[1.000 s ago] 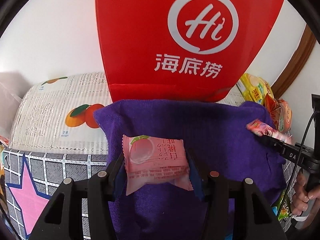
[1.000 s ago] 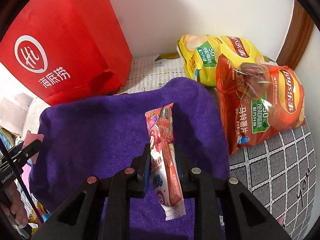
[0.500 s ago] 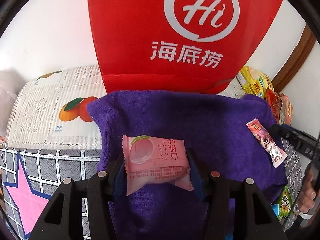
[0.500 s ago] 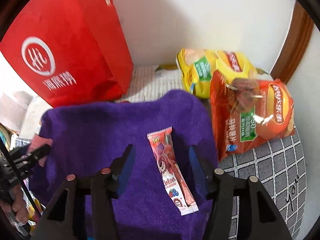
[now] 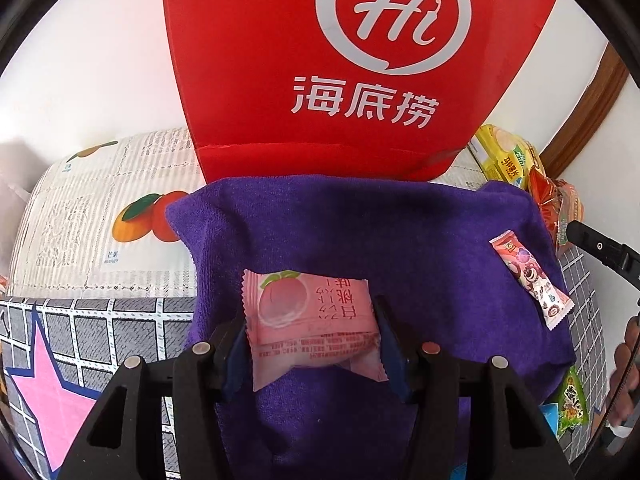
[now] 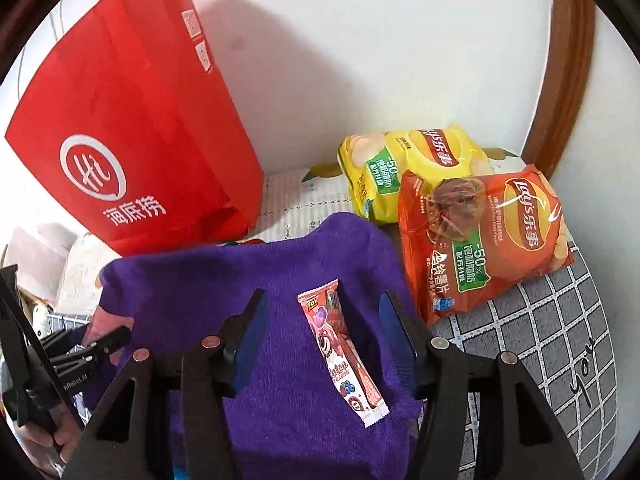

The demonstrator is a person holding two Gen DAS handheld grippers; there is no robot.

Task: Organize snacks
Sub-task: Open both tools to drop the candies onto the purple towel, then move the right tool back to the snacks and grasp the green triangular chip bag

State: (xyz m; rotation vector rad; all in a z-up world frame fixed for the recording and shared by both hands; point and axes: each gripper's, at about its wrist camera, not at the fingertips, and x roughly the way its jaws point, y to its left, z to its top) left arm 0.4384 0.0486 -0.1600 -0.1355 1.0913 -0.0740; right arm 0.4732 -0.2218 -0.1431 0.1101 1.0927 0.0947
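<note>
Left tool (image 5: 312, 344): jaws partly open, just been easing wider, pink square peach-print snack packet (image 5: 310, 320) between them. Left pad looks to touch the wrapper; on the right there's a slight gap, so grip looks marginal, not firm. Packet sits low over the purple terry cloth (image 5: 360, 232).

Right tool (image 6: 320, 344): jaws have just opened, now stand apart and hold nothing. Long red-pink candy stick wrapper (image 6: 344, 352) lies flat on the cloth between them, untouched by either pad.

Risks, as judged:
- Pink packet may slip or drop askew if left jaws widen before it rests on cloth.
- Right tool's lower pad could snag the stick on withdrawal & drag it off the cloth edge.
- Cloth may bunch under either tool.

Count: pink packet x1; stick x1; chip bags x2 (yellow foil chip bag (image 6: 404, 168), orange foil chip bag (image 6: 480, 240)); red paper carrier bag (image 6: 132, 136) x1; cloth x1; small green packet (image 5: 572, 404) x1, at cloth's corner.
</note>
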